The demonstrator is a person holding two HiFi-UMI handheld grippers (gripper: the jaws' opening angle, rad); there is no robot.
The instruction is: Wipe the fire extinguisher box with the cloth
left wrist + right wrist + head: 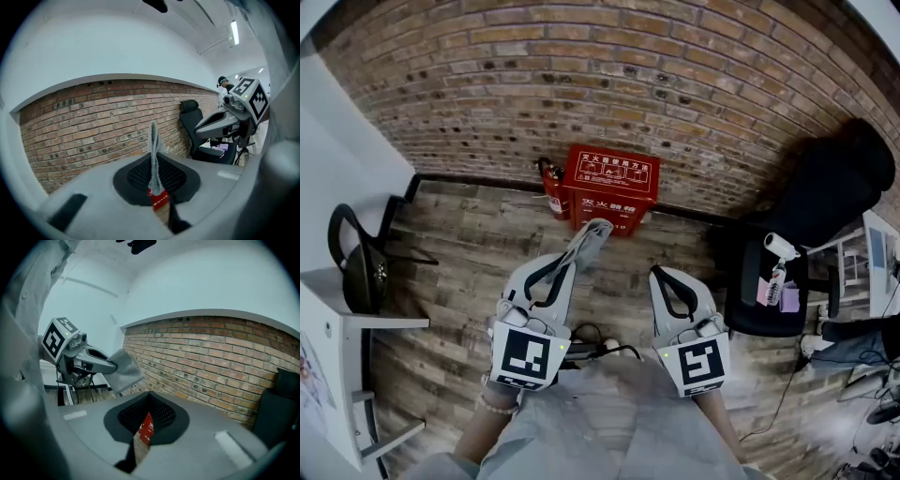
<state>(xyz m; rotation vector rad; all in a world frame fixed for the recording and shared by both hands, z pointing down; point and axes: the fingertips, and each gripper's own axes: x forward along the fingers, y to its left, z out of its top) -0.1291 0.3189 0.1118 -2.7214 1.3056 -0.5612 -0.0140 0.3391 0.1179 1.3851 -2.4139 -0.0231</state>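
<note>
head view: red box (610,187) sits on the wood floor right up against the brick wall (694,84), with an extinguisher (551,187) just beside it on its left. Both grippers point at it. The left gripper (579,251) has the grey cloth (591,234) sticking out past its tips, and the right gripper (662,277) has nothing on it. Black chair (825,202) off to the right.

left gripper view: jaws pinched tight on the cloth (154,150), which stands up as a folded strip. A bit of the box (159,199) peeks through low down and looks small, so I'd say it's well apart from the cloth.

right gripper view: jaws closed together on nothing. The box (146,428) shows through the slit below the pads, and the left gripper (111,366) and its cloth are off to the left.

step: looks like the approach. Cloth's in hand, no wiping contact yet.

next move: bring the left gripper down and forward till the cloth lies flat on the box lid or front, then sweep across. The right one is free to steady the box if it slides.
</note>
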